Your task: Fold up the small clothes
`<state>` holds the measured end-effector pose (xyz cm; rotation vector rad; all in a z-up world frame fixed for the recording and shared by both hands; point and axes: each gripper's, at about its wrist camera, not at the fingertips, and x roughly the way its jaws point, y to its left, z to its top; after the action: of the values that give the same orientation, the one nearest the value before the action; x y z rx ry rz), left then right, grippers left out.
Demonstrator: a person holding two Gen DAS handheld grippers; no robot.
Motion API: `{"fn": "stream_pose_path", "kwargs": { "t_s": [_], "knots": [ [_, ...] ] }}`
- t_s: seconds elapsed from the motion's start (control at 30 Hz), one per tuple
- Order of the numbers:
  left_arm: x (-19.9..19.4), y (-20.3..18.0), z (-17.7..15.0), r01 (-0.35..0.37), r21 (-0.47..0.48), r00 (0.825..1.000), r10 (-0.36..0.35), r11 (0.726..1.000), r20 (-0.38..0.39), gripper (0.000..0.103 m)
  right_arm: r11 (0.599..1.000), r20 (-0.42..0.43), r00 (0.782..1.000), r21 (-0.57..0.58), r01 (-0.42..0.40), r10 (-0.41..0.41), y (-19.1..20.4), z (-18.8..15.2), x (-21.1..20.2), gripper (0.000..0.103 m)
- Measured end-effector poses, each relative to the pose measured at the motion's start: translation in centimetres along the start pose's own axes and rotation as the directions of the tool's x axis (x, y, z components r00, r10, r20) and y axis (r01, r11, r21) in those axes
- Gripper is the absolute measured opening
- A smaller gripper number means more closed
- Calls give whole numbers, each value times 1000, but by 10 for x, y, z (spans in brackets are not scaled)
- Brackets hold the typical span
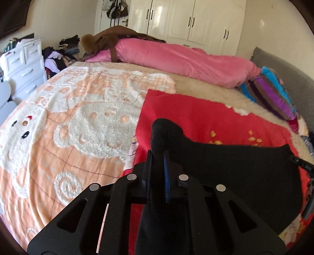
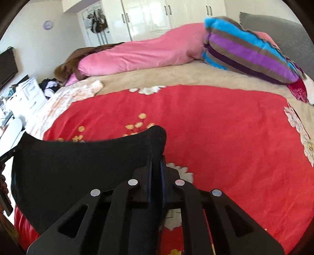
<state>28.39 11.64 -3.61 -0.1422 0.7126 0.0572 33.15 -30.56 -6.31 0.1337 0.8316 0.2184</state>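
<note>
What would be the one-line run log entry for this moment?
left claw: shut on black garment | right claw: shut on black garment | garment: stretched between both claws over red blanket | fold: not yet done

1. Black garment (image 1: 235,168): matt, soft knit cloth.
2. Red blanket (image 2: 215,127): plush fleece, short pile.
3. Peach blanket (image 1: 64,125): fluffy, raised white pile pattern.
4. Left gripper (image 1: 158,157) and right gripper (image 2: 156,158): matt black plastic, shiny metal discs.
5. Wardrobe doors (image 1: 196,17): glossy white.
6. Pink duvet (image 1: 186,58): smooth cloth.
7. Striped pillow (image 2: 249,51): fuzzy pile.
</note>
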Motion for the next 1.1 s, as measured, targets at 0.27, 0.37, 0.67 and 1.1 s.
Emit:
{"fn": "stream_pose_path", "kwargs": {
  "t_s": [0.27, 0.37, 0.67, 1.1],
  "knots": [
    [34, 11, -19, -74, -22, 988, 70, 997, -135, 10, 997, -83, 994, -43, 61, -64, 4, -14, 26, 7],
    [33, 14, -18, -98, -22, 986, 94, 995, -137, 12, 995, -84, 993, -59, 76, -81, 5, -17, 26, 8],
    [25, 11, -14, -111, -17, 982, 107, 994, -157, 33, 994, -68, 993, -49, 97, -100, 4, -14, 18, 23],
    [10, 3, -6, -99, -1, 985, 97, 995, -141, 48, 997, -26, 997, -25, 75, -75, 8, -11, -5, 52]
  ]
}}
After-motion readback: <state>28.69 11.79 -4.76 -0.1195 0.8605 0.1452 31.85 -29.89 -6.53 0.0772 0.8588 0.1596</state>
